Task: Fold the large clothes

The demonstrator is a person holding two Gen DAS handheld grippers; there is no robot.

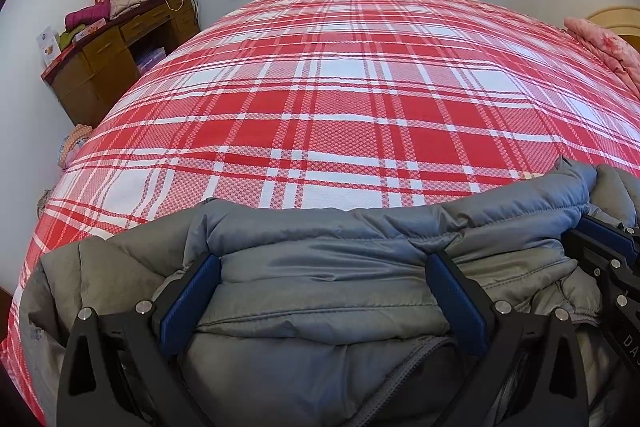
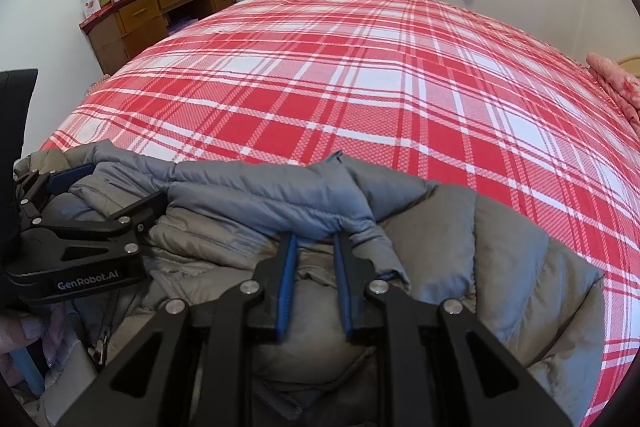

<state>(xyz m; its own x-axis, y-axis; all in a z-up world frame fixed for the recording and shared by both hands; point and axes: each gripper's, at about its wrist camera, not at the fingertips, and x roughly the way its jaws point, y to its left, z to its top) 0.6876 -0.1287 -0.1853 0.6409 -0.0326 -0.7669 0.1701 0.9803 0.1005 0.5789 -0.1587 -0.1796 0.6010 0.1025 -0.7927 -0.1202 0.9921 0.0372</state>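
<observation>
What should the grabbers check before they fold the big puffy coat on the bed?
1. Right gripper pinching the gray puffy coat: ok, its jaws are closed on a fold.
2. Left gripper gripping the coat: not ok, its jaws stand wide with fabric between them.
3. Room on the plaid bed cover ahead: ok.
4. Coat lying flat: not ok, it is bunched at the near edge.
5. Zipper closed: cannot tell.

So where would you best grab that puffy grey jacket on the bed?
By the raised blue-grey fold along the far edge of the jacket, coming from the near side. It stands up as a ridge thin enough to pinch; the right gripper already grips it there.
</observation>
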